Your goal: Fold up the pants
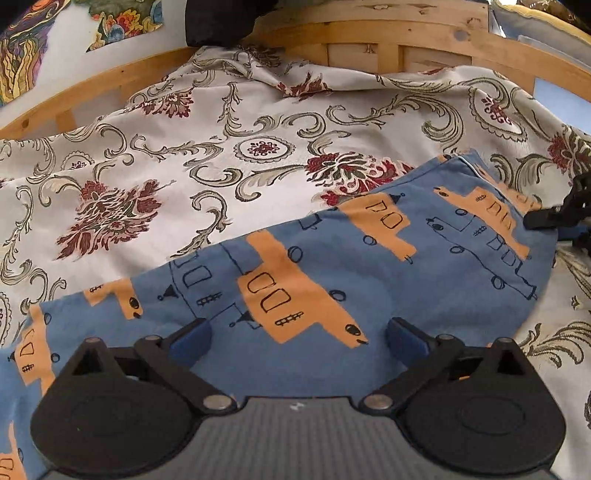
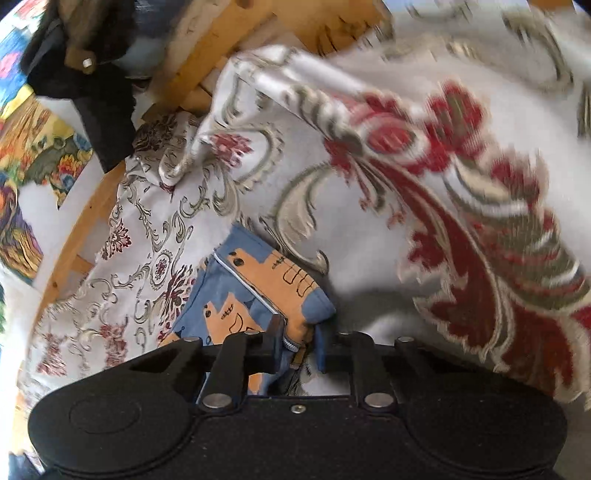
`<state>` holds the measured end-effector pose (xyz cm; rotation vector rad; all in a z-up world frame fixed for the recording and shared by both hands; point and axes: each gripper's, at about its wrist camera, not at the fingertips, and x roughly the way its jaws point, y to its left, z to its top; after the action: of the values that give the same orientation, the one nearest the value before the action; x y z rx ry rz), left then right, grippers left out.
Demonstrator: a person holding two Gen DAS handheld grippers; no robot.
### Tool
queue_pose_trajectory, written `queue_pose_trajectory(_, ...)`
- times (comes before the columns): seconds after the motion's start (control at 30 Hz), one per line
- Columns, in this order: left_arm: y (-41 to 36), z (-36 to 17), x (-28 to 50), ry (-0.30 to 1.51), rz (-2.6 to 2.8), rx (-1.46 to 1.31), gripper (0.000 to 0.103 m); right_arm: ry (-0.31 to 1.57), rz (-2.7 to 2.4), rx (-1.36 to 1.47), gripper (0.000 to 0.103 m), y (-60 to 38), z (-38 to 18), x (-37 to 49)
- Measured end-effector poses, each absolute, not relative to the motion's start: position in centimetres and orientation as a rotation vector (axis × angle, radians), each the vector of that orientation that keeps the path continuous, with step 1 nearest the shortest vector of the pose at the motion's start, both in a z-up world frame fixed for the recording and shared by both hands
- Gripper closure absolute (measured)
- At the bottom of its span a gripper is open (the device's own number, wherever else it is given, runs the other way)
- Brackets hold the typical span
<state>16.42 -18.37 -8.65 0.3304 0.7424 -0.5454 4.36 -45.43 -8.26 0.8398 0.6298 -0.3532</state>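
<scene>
So the pants (image 1: 332, 266), blue with orange boat-looking prints, are spread across the flowery bedspread (image 1: 184, 155) on a bed with a wooden frame (image 1: 369, 33). The left gripper (image 1: 297, 341) sits low over the near part of the fabric with its jaws wide apart, holding nothing. The right gripper (image 2: 295, 350) is clamped down tight on a bunched edge of the pants, looks like the bit with the zipper (image 2: 290, 343) and white piping, so probably the waist end, though I can't say for sure. The right view is smeared with blur, so that side is likely mid-swing. Biggest risk I see: only one end is pinned, so pulling it over could drag the whole garment and fold it crooked. The pinch is right at the edge too, so it might slip out. The loose bedspread could also bunch up underneath.
</scene>
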Motion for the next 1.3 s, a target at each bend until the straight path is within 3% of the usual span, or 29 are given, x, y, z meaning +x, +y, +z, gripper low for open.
queue_pose_trajectory(0.43, -17.6, -0.7, 22.2, 0.904, -0.823, 0.057, 0.0, 0.5, -0.198, -0.018, 0.086, -34.0, -4.0, 5.5)
queue_pose_trajectory(0.6, -20.8, 0.3, 24.5, 1.028, -0.963, -0.074, 0.0, 0.511, -0.143, -0.187, 0.086, -31.3, -4.7, 5.9)
queue_pose_trajectory(0.9, -25.7, -2.2, 25.2, 1.167, -0.945, -0.068, 0.004, 0.514, -0.084, -0.34, 0.086, -29.2, -5.6, 5.8)
queue_pose_trajectory(0.97, -26.0, -2.5, 25.5, 1.189, -0.913, -0.062, 0.008, 0.513, -0.067, -0.373, 0.086, -28.8, -5.9, 5.7)
queue_pose_trajectory(1.07, -26.4, -3.0, 26.0, 1.219, -0.858, -0.045, 0.023, 0.517, -0.035, -0.415, 0.086, -28.1, -6.2, 5.6)
queue_pose_trajectory(1.13, -26.3, -3.5, 26.4, 1.248, -0.824, -0.049, 0.05, 0.516, -0.021, -0.43, 0.086, -27.9, -6.3, 5.6)
queue_pose_trajectory(1.2, -25.8, -4.0, 26.7, 1.269, -0.796, -0.067, 0.068, 0.514, -0.013, -0.434, 0.085, -27.8, -6.3, 5.5)
queue_pose_trajectory(1.3, -24.5, -4.2, 27.2, 1.274, -0.785, -0.135, 0.078, 0.508, -0.006, -0.439, 0.085, -27.6, -6.3, 5.4)
